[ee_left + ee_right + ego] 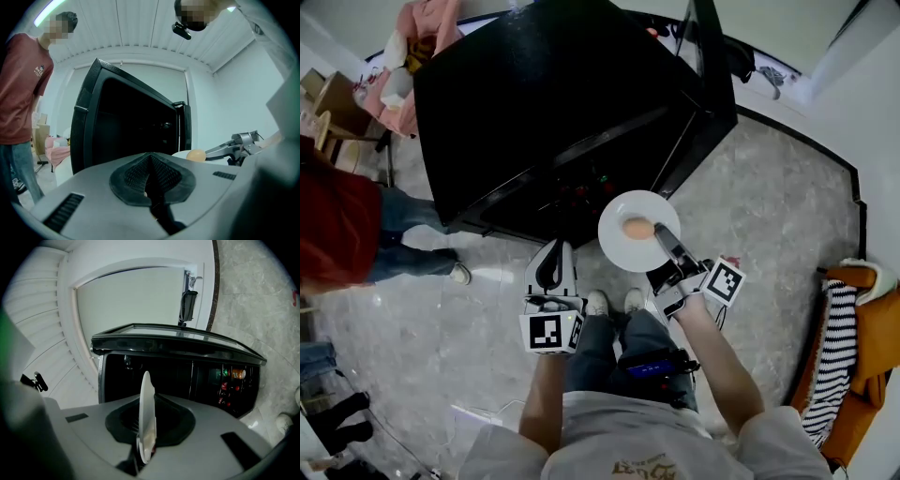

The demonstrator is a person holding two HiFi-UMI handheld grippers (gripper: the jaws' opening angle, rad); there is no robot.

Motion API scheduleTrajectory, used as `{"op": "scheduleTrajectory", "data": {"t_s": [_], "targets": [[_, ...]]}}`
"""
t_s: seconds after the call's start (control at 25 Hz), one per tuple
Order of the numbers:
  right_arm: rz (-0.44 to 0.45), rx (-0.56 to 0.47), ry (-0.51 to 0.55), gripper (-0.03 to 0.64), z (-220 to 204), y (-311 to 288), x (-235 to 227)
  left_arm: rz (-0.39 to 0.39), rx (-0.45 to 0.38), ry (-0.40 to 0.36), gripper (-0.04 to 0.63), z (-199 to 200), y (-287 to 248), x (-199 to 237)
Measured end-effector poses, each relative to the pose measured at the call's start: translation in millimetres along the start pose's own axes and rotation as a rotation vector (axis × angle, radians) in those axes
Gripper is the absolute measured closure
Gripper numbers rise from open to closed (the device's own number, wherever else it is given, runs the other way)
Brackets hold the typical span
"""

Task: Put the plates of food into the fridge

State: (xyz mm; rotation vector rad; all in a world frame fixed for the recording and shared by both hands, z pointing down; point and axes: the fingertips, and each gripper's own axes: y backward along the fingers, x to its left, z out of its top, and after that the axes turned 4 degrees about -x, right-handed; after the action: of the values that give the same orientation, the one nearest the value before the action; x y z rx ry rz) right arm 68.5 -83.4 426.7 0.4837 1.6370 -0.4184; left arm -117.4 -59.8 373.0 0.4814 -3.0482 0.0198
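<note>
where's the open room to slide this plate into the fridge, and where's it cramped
In the right gripper view, the fridge looks bare left of its upright divider, though it is too dark to be sure. The right part is crowded with drinks. The plate in the right gripper has bare floor to its right. The left gripper is close on its left.

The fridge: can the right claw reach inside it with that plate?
Probably yes. The door of the fridge stands open, and the right claw, shut on the rim of the plate, holds it just before the dark opening; nothing shows in between.
</note>
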Motion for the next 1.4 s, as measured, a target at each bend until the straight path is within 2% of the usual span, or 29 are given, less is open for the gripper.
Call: {"op": "scheduleTrajectory", "data": {"t_s": [0.28, 0.76, 1.12, 1.4], "targets": [[0.001, -0.010, -0.023, 0.589, 1.0, -4.7, -16.2, 0.040, 0.005, -0.013, 0.589, -13.9, -5.7, 6.1], [0.000, -0.018, -0.043, 0.590, 6.6, -7.6, -38.3, 0.034, 0.014, -0.014, 0.589, -35.7, -12.9, 3.4], [0.034, -0.010, -0.050, 0.591, 3.6, -6.3, -34.2, 0.058, 0.013, -0.020, 0.589, -40.4, -11.3, 5.1], [0.034, -0.002, -0.064, 0.589, 7.7, -16.1, -60.0, 0.052, 0.017, -0.011, 0.589, -60.1, -27.2, 1.5]]}}
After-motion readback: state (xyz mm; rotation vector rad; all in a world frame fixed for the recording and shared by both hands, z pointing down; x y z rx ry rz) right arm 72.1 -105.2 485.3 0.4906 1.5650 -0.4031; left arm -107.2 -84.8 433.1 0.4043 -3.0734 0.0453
